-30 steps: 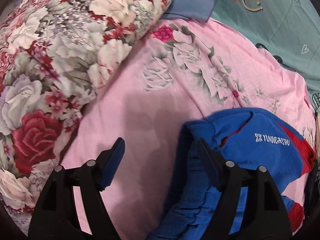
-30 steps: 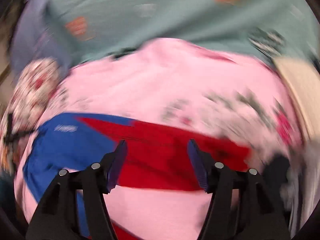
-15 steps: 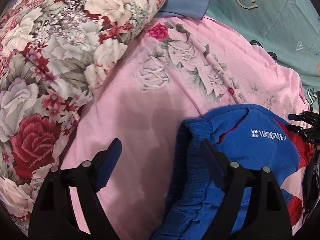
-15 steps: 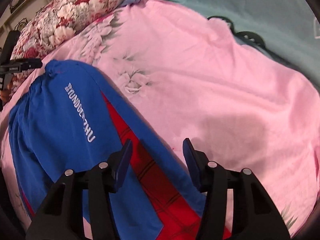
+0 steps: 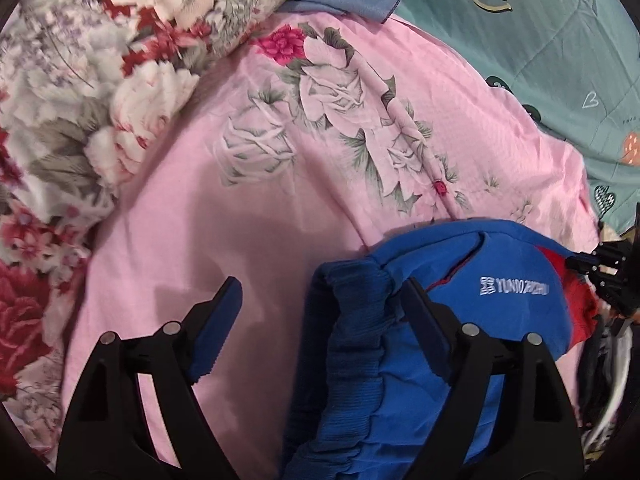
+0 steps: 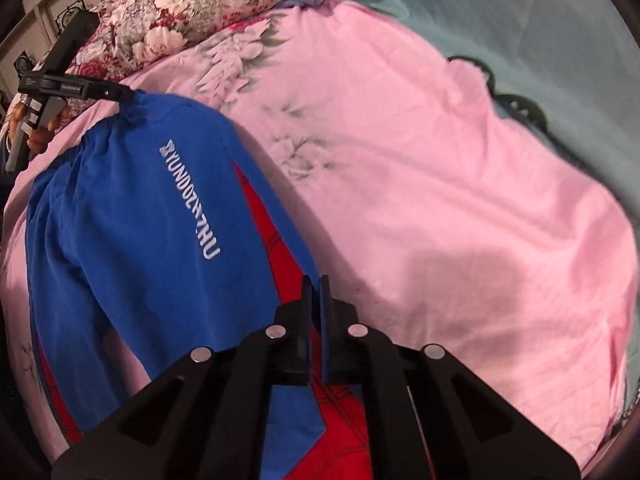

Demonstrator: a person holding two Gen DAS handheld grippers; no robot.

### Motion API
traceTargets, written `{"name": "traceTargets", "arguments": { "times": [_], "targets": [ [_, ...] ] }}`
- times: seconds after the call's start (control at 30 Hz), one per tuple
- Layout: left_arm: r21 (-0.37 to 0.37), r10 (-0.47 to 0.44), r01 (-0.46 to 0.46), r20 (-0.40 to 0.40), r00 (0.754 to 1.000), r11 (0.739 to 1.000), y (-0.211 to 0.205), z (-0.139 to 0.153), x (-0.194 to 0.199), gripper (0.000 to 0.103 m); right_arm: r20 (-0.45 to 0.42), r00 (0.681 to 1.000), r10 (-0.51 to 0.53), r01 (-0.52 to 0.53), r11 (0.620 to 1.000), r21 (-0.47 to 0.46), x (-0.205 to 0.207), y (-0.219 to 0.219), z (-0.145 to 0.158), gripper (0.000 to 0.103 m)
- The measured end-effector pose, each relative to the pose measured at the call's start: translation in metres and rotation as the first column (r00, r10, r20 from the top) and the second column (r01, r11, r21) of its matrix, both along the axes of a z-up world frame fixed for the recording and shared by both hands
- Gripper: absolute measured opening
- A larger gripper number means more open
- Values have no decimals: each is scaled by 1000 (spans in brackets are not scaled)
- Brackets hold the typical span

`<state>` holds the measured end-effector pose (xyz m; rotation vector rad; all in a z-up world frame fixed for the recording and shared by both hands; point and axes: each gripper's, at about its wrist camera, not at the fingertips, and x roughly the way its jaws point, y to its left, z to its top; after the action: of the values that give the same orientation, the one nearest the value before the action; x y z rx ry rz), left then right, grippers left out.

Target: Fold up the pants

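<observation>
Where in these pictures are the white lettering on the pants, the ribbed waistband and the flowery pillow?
White lettering (image 6: 191, 200), right wrist view: middle of the word, on blue fabric.
Ribbed waistband (image 5: 356, 320), left wrist view: its gathered elastic.
Flowery pillow (image 5: 120, 52), left wrist view: its printed top.

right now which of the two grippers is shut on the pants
The right gripper: its jaws are pressed together on the pants at the red and blue leg edge. The left gripper is wide open at the waistband.
</observation>
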<state>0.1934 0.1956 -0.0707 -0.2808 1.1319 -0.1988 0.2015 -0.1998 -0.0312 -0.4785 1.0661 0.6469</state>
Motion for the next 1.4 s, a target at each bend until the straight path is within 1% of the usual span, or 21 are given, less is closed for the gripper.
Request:
{"name": "traceTargets", "arguments": {
  "times": [0.1, 0.13, 0.2, 0.33, 0.43, 0.53, 0.6, 0.7, 0.77, 0.8, 0.83, 0.87, 0.9, 0.93, 1.0, 1.07, 1.13, 1.23, 1.3, 1.33, 1.4],
  "targets": [
    [-107, -7, 1, -55, 998, 994, -1, -6, 4, 83, 6, 1000, -2, 2, 1000, -19, 2, 2, -1, 2],
    [-124, -10, 3, -62, 998, 992, -2, -6, 5, 83, 4, 1000, -1, 2, 1000, -23, 2, 3, -4, 2],
    [-136, -13, 3, -74, 997, 991, -5, -6, 6, 83, 5, 1000, -4, 4, 1000, -31, 2, 5, -9, 2],
    [-98, 3, -9, -62, 998, 995, -6, -6, 14, 82, 10, 1000, -23, 23, 1000, -21, 4, 3, -11, 2],
    [-146, -6, -6, -84, 996, 989, -6, -12, 20, 82, 20, 999, -34, 34, 999, -22, 6, 2, -11, 2],
    [-228, -64, 41, -96, 993, 973, -11, -14, 23, 82, 27, 998, -58, 59, 998, -15, 10, 0, -11, 2],
    [-228, -88, 65, -92, 992, 972, -14, -14, 22, 84, 29, 998, -55, 56, 998, -22, 8, -1, -12, 2],
    [-264, -111, 86, -79, 991, 961, -11, -15, 23, 83, 27, 998, -57, 58, 998, -23, 6, -3, -13, 2],
    [-275, -117, 98, -55, 992, 957, -9, -16, 24, 77, 27, 997, -70, 71, 997, -12, 6, -5, -13, 2],
    [-251, -118, 107, -31, 993, 962, -10, -15, 25, 69, 28, 997, -73, 74, 997, -10, 6, -5, -13, 2],
    [-217, -117, 110, -20, 993, 970, -12, -16, 26, 54, 29, 997, -76, 76, 997, -11, 6, -5, -13, 2],
    [-192, -118, 113, -12, 993, 975, -15, -16, 27, 49, 31, 997, -77, 78, 997, -13, 5, -4, -14, 2],
    [-182, -129, 126, -3, 992, 975, -17, -16, 25, 46, 32, 996, -78, 79, 997, -13, 5, -4, -14, 2],
    [-182, -141, 139, 0, 990, 973, -17, -15, 24, 40, 32, 996, -80, 80, 997, -13, 4, -4, -13, 2],
    [-148, -160, 161, 24, 987, 976, -20, -10, 18, 38, 38, 996, -80, 81, 997, -14, 3, -4, -11, 2],
    [-124, -166, 171, 50, 985, 977, -21, -3, 14, 17, 57, 995, -81, 81, 997, -14, -1, -4, -7, 2],
    [-122, -158, 167, 75, 984, 978, -20, 7, 10, 12, 88, 993, -83, 85, 996, -13, -6, -3, 0, 2],
    [-93, -156, 166, 102, 982, 982, -19, 21, 3, 12, 122, 989, -86, 87, 996, -4, -18, -3, 13, 2],
    [-91, -176, 187, 112, 978, 978, -20, 27, -4, 12, 116, 990, -74, 74, 997, 4, -28, -3, 20, 2],
    [-104, -187, 197, 99, 977, 975, -20, 27, -6, 13, 121, 990, -72, 73, 997, -5, -31, -3, 21, 2],
    [-181, -183, 185, 29, 983, 966, -15, 21, -5, 20, 127, 989, -76, 81, 996, -33, -34, -1, 19, 2]
  ]
}}
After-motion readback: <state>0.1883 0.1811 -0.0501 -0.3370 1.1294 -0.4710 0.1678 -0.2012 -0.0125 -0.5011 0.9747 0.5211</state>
